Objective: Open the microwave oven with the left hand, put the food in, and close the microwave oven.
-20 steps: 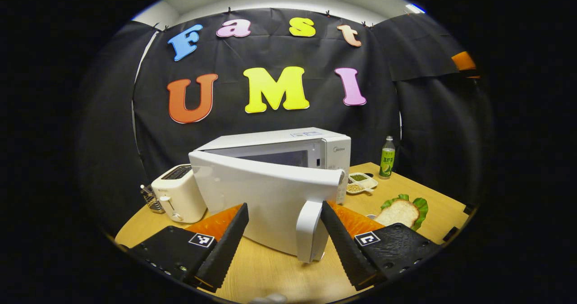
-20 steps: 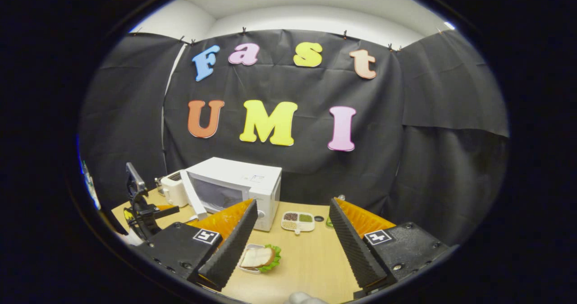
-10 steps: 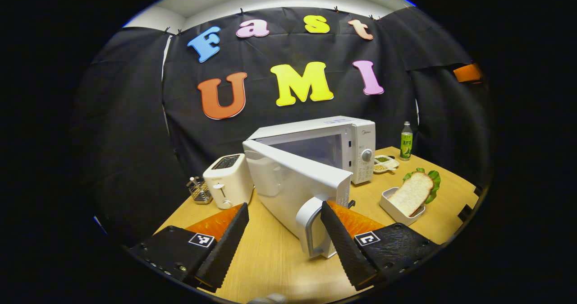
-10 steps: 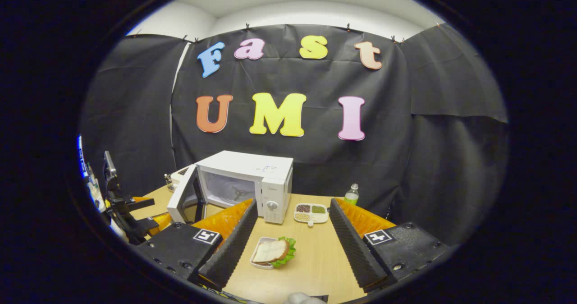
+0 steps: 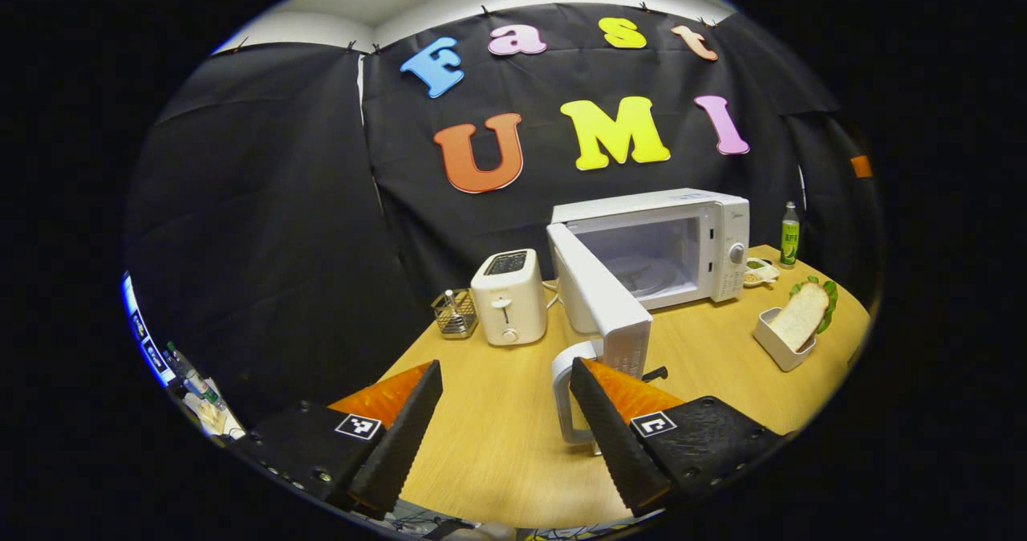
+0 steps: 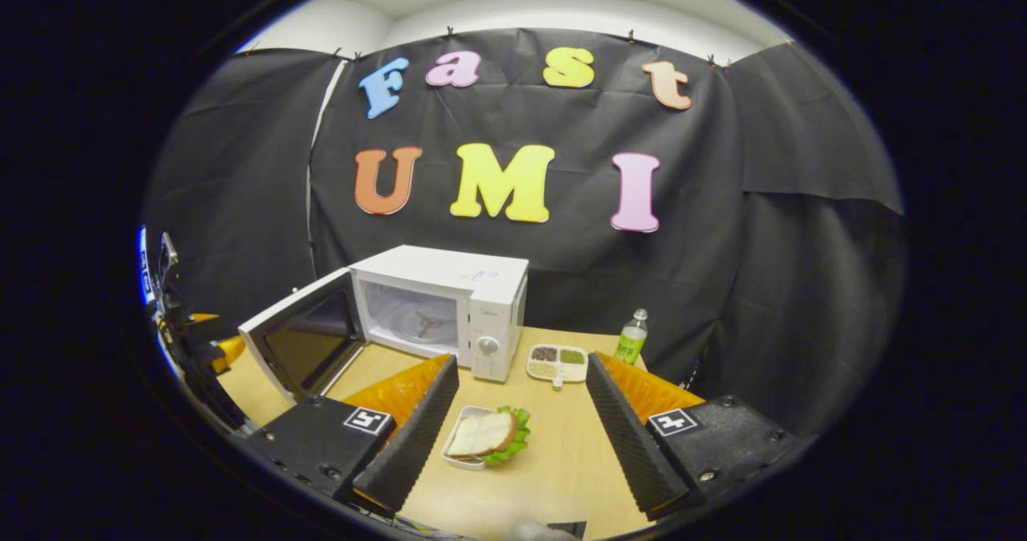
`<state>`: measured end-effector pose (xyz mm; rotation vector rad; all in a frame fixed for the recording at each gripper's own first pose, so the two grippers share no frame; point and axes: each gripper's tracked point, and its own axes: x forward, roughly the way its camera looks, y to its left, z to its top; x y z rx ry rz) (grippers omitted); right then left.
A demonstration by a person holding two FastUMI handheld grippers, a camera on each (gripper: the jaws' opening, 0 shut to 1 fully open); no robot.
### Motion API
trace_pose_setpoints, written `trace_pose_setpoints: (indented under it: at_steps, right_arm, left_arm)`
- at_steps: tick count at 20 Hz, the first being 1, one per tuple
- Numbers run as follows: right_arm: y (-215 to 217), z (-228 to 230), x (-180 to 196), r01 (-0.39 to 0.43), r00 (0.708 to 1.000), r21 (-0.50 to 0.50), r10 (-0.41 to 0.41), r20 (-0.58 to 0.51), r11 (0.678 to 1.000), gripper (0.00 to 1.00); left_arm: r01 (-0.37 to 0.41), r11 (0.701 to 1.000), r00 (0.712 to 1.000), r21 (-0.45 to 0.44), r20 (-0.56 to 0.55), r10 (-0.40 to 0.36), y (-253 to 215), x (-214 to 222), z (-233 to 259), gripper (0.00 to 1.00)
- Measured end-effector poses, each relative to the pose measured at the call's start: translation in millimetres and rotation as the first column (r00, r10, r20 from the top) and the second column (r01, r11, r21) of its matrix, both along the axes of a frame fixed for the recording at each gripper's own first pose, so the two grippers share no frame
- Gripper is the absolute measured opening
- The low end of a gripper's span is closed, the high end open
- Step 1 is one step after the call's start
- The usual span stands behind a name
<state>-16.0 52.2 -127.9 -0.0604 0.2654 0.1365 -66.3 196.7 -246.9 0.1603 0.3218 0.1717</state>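
The right gripper (image 6: 513, 425) hung spread and empty, the sandwich (image 6: 484, 443) in its dish just ahead between its fingers, nearer this hand. The left gripper (image 5: 501, 425), also spread, sat by the door handle (image 5: 566, 392); the microwave (image 6: 449, 304) gaped beyond.

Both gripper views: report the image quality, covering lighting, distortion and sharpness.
Left gripper view: even light, sharp; fisheye tilts the microwave and bends the table edge. Right gripper view: also sharp, dark booth wall, bright microwave cavity, faint sheen on the open door; no motion blur on the sandwich.
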Motion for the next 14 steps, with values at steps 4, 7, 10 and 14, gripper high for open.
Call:
trace_pose_setpoints:
  at_steps: [4, 7, 10, 14]
  right_arm:
    - [2.5, -37.8, 14.6, -0.028, 0.997, 0.006, 0.028, -0.075, 1.0, 1.0]
    - [0.6, -80.6, 29.7, -0.038, 0.986, 0.039, 0.044, -0.161, 0.999, 1.0]
    - [-3.5, -129.0, 46.5, -0.042, 0.963, 0.066, 0.058, -0.261, 0.997, 1.0]
    - [-7.0, -182.4, 67.6, -0.066, 0.92, 0.118, 0.106, -0.378, 0.991, 0.99]
  left_arm:
    - [-0.035, 0.999, 0.999, 0.012, 0.012, 0.035, 16.3, -16.6, 13.3, 0.96]
    - [-0.035, 0.999, 0.999, 0.004, 0.026, 0.035, 8.5, -24.7, 27.0, 0.97]
    - [-0.028, 1.0, 0.999, -0.009, 0.046, 0.028, -4.6, -27.2, 41.3, 0.96]
    - [-0.023, 1.0, 0.998, -0.021, 0.062, 0.024, -27.4, -27.4, 61.4, 0.96]
